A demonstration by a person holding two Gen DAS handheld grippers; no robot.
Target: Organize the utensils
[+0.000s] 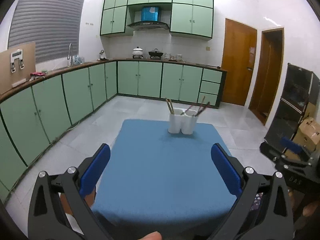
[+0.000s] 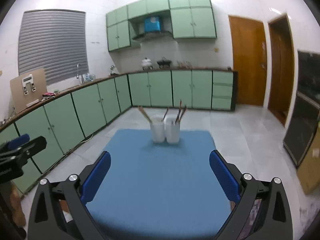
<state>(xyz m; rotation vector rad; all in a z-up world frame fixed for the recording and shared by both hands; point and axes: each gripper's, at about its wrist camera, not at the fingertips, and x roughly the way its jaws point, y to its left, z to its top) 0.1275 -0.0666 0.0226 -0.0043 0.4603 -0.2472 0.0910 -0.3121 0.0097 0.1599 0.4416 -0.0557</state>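
A white two-cup utensil holder stands near the far edge of a blue-covered table. Thin sticks that look like chopsticks lean out of both cups. My left gripper is open over the near half of the table, well short of the holder, with nothing between its blue pads. My right gripper is likewise open and empty, also well back from the holder. Each gripper shows at the edge of the other's view: the right gripper, the left gripper.
Green kitchen cabinets run along the left and back walls with a counter, sink and pots. Two wooden doors stand at the right. A dark cabinet and cardboard boxes sit right of the table. Grey tiled floor surrounds the table.
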